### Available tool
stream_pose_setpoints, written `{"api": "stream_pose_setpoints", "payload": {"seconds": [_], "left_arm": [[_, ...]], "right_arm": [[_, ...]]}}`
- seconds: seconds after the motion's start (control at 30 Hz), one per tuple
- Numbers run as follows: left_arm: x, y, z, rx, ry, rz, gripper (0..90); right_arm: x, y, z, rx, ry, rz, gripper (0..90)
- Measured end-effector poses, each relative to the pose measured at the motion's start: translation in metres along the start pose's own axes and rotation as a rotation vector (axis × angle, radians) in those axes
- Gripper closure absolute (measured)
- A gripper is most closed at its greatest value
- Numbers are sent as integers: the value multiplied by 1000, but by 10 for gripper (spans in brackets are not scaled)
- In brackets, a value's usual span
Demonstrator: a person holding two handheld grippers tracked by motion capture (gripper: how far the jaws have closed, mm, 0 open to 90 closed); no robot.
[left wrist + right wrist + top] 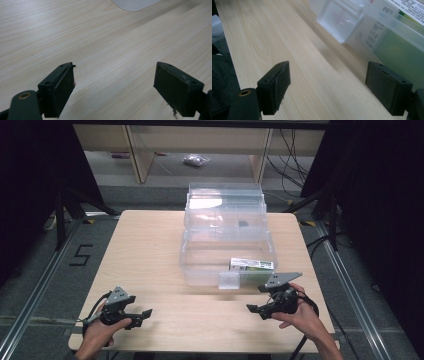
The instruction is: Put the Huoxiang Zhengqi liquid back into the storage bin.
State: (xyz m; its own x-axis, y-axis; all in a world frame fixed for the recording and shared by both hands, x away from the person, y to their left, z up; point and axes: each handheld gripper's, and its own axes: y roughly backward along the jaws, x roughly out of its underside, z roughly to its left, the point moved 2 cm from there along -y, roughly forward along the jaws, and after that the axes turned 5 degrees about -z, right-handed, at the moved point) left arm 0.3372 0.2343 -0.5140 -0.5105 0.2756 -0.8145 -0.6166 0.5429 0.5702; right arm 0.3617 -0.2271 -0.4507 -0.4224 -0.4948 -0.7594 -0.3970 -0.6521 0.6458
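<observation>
A clear plastic storage box (200, 262) stands on the wooden table, its lid (225, 195) tipped open at the back. A green and white carton (251, 265) lies inside at the front right. The box's front latch (229, 280) hangs down. My left gripper (142, 315) rests near the table's front left, open, with bare wood between its jaws (115, 85). My right gripper (253, 309) sits at the front right, open and holding nothing. In the right gripper view (327, 87) the latch (340, 21) and the carton (397, 47) behind the box wall lie ahead.
The wooden table (150, 250) has open surface left of the box. A small dark item (243, 224) lies in the box's rear part. Beyond the table are shelf legs and a plastic bag (196, 160) on the floor. Cables (295, 160) run at the right.
</observation>
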Motion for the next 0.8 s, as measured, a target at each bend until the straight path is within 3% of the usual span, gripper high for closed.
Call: {"api": "stream_pose_setpoints", "payload": {"seconds": [0.03, 0.1, 0.13, 0.17, 0.43, 0.47, 0.53, 0.63, 0.67, 0.77, 0.8], "left_arm": [[0, -1, -1, 4, 15, -9, 160], [0, 0, 0, 5, -1, 5, 160], [0, 0, 0, 4, 0, 3, 160], [0, -1, -2, 2, 28, -23, 160], [0, -2, -2, 4, 26, -24, 160], [0, 0, 0, 7, 2, -2, 160], [0, -2, -2, 5, 26, -26, 161], [0, -2, -2, 5, 25, -26, 160], [0, 0, 0, 7, -1, 4, 160], [0, 0, 0, 7, -3, 7, 160], [0, -1, -1, 7, 14, -9, 160]], "right_arm": [[4, -1, 0, 6, -9, -7, 213], [5, 0, 0, 0, -23, 7, 212], [7, -3, -1, -7, -7, -6, 211], [11, -1, 0, 7, -35, 7, 207], [24, -7, 1, 19, -39, 1, 193], [25, -7, 2, 19, -45, 4, 193], [28, -9, 2, 22, -49, -12, 183], [32, -9, 3, 24, -48, 5, 174], [33, -9, 5, 21, -68, 15, 171], [35, -10, 3, 20, -37, 15, 169], [36, -10, 5, 16, -51, 21, 169]]}}
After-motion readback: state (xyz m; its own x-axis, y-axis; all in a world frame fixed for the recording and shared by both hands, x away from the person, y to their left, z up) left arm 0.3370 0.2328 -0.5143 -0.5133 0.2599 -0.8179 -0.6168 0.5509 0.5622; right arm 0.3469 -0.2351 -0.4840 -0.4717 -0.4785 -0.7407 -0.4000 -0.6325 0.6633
